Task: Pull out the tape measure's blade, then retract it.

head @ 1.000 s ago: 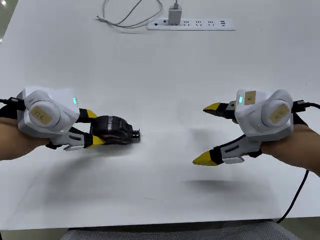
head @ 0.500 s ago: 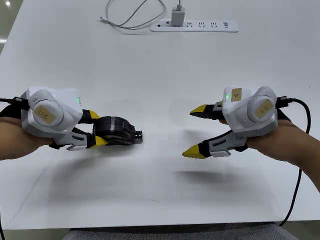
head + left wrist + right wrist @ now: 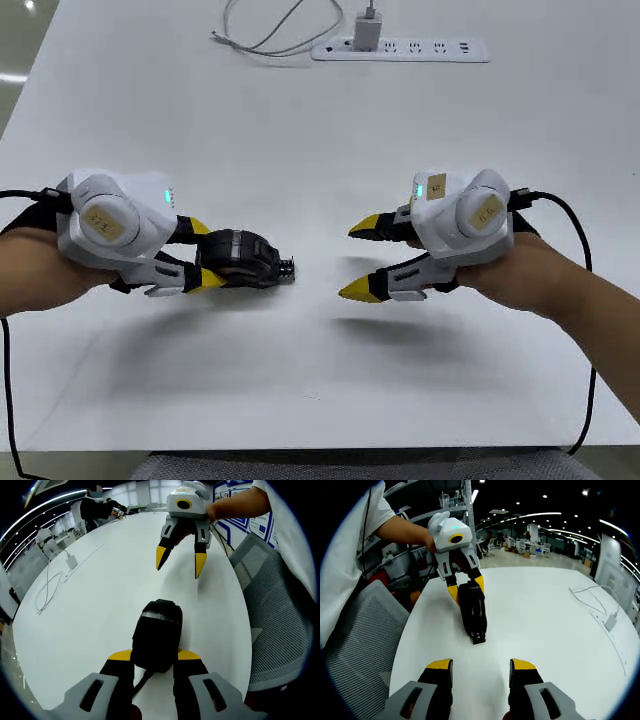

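Black and rubbery-looking, the tape measure (image 3: pixel 243 258) sits on the white worktop (image 3: pixel 300 140), left of its middle and closer to the near edge than the far one. The left tool (image 3: pixel 203 253) is clamped on the rear of the case, a yellow tip pressed to each side. The blade's end hook (image 3: pixel 288 267) pokes from the case mouth, pointing toward the right edge; no blade is drawn out yet. Further right, apart from the hook, the right tool (image 3: pixel 357 260) hovers with its jaws spread wide, aimed at it. I judge the case rigid, compact and fairly weighty, so the side clamp should hold. The blade is likely thin, springy and slick: best pinched at the hook, and it will tug back. A power strip (image 3: pixel 400 48) lies at the far edge.
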`<state>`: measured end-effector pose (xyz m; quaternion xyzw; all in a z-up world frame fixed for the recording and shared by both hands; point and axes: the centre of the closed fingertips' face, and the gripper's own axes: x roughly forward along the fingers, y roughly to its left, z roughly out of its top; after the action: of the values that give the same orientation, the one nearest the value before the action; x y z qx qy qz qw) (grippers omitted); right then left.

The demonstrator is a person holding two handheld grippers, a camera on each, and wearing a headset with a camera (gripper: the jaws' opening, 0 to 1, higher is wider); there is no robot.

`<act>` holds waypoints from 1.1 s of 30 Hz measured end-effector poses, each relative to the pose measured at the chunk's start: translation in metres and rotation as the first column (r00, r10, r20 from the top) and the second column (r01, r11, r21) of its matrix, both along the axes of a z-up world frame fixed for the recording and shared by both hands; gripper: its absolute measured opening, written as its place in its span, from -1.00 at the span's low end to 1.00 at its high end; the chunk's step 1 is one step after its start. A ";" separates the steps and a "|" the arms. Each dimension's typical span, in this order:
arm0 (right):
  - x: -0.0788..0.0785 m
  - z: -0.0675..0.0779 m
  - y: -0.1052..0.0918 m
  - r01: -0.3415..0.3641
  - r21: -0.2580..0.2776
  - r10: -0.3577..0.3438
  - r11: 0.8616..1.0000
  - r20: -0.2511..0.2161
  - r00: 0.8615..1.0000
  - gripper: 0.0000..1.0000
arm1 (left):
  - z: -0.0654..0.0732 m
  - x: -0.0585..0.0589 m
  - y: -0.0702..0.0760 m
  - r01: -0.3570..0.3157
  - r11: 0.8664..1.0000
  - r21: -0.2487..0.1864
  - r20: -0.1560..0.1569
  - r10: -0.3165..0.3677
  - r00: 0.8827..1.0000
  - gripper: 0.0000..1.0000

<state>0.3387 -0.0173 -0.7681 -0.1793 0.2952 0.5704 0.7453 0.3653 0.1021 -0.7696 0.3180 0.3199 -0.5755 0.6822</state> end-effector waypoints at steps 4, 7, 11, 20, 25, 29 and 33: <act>0.001 -0.002 0.009 -0.013 0.006 0.013 1.000 0.002 1.000 -0.22 | 0.000 0.000 0.000 0.000 1.000 0.000 0.000 0.000 1.000 -0.52; 0.004 -0.006 0.016 -0.020 0.016 0.020 1.000 0.001 1.000 -0.24 | 0.000 0.000 0.000 0.000 1.000 0.001 -0.001 0.000 1.000 -0.52; 0.006 -0.009 0.026 -0.036 0.024 0.036 0.999 0.004 0.999 -0.29 | 0.000 0.000 0.000 0.000 1.000 0.001 -0.001 0.000 1.000 -0.52; 0.010 -0.017 0.039 -0.053 0.028 0.053 0.998 0.011 0.999 -0.40 | 0.000 0.000 0.000 0.003 1.000 -0.001 -0.002 -0.003 1.000 -0.51; 0.011 -0.021 0.045 -0.066 0.028 0.066 0.997 0.010 0.998 -0.44 | 0.000 0.000 0.000 0.004 1.000 0.000 -0.001 -0.004 1.000 -0.51; 0.012 -0.023 0.049 -0.079 0.029 0.078 0.996 0.017 0.997 -0.50 | 0.000 0.000 0.000 0.003 1.000 -0.001 -0.001 -0.003 1.000 -0.51; 0.011 -0.024 0.053 -0.094 0.030 0.093 0.995 0.023 0.995 -0.55 | 0.000 0.000 0.000 0.004 1.000 -0.001 0.000 -0.004 1.000 -0.51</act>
<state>0.3500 0.0354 -0.7921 -0.1875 0.2694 0.6071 0.7237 0.3656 0.1020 -0.7699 0.3181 0.3191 -0.5769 0.6813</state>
